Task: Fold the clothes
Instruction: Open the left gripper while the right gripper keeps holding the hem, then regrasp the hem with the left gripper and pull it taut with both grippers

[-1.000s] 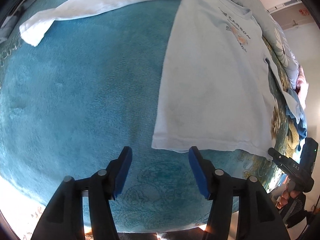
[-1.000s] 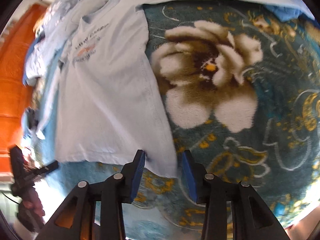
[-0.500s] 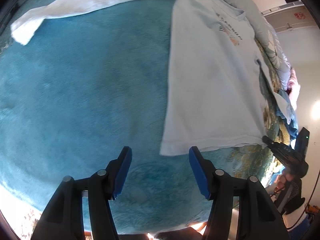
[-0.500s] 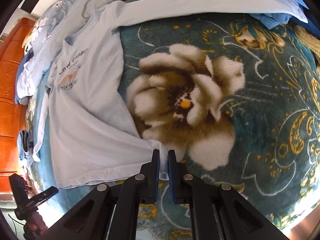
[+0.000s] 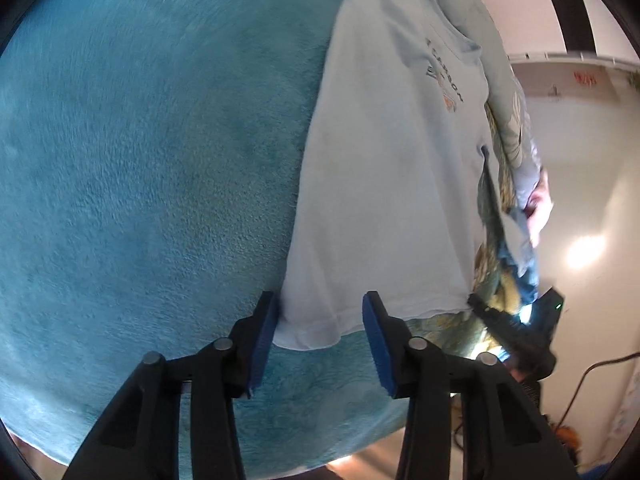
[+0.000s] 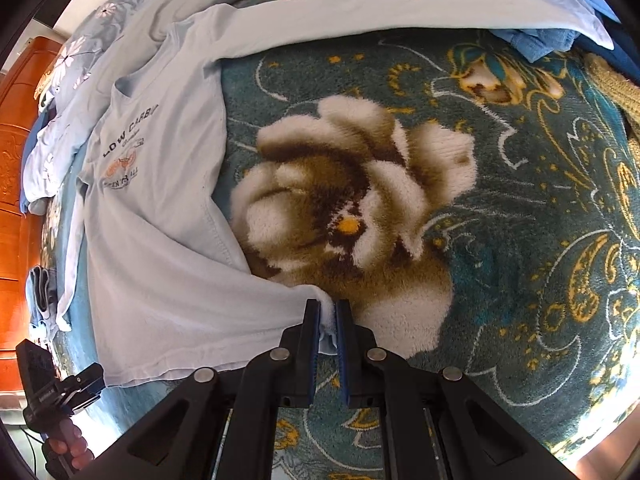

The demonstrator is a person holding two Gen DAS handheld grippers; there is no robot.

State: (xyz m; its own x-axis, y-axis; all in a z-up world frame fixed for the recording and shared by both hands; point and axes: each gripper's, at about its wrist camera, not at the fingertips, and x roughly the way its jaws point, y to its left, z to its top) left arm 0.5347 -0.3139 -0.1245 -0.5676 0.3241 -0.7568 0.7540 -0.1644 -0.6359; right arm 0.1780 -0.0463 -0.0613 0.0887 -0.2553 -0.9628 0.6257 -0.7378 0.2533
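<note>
right gripper (image 6: 328,316) clamps shirt (image 6: 160,280) hem corner | left gripper (image 5: 320,332) closing astride other corner

L gripper (image 5: 320,334) closing – R gripper (image 6: 327,322) clamped

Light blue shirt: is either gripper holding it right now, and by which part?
The right gripper pinches a bottom hem corner of the light blue shirt. The left gripper is closing around the other hem corner, pads not yet gripping.

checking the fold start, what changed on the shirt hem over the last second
The right gripper closed on the near right hem corner of the pale blue long-sleeved shirt, which it straddled open before. The left gripper came down over the left hem corner, and its fingers are closing around it, not yet pressing. The shirt stays flat on the teal floral blanket.
</note>
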